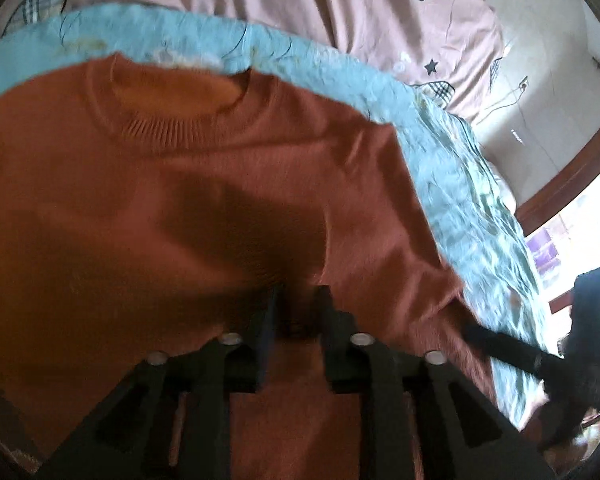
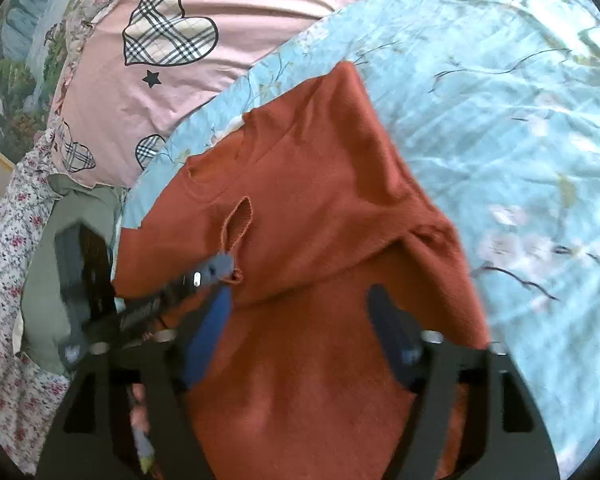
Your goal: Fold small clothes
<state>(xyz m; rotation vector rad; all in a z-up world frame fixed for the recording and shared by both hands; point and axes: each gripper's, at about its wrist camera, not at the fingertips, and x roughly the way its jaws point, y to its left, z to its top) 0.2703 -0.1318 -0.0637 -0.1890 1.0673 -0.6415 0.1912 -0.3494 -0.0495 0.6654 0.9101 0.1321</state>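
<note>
A rust-orange knit sweater [image 1: 180, 200] lies front up on a light-blue floral quilt [image 1: 460, 184], its ribbed collar toward the far side. In the right wrist view, one sleeve of the sweater [image 2: 320, 180] is folded across the body, its cuff [image 2: 238, 216] lying on the chest. My left gripper [image 1: 300, 300] hovers low over the sweater's middle with a narrow gap and no cloth between the jaws; its tip [image 2: 220, 268] sits just beside that cuff. My right gripper [image 2: 300, 320] stands wide open over the lower part of the sweater, holding nothing.
Pink bedding with plaid hearts [image 2: 168, 36] lies beyond the quilt [image 2: 500, 140]. A grey-green cushion [image 2: 56, 272] and a flowered sheet [image 2: 8, 240] are at the left. A wall and a wooden frame [image 1: 572, 176] stand at the right of the bed.
</note>
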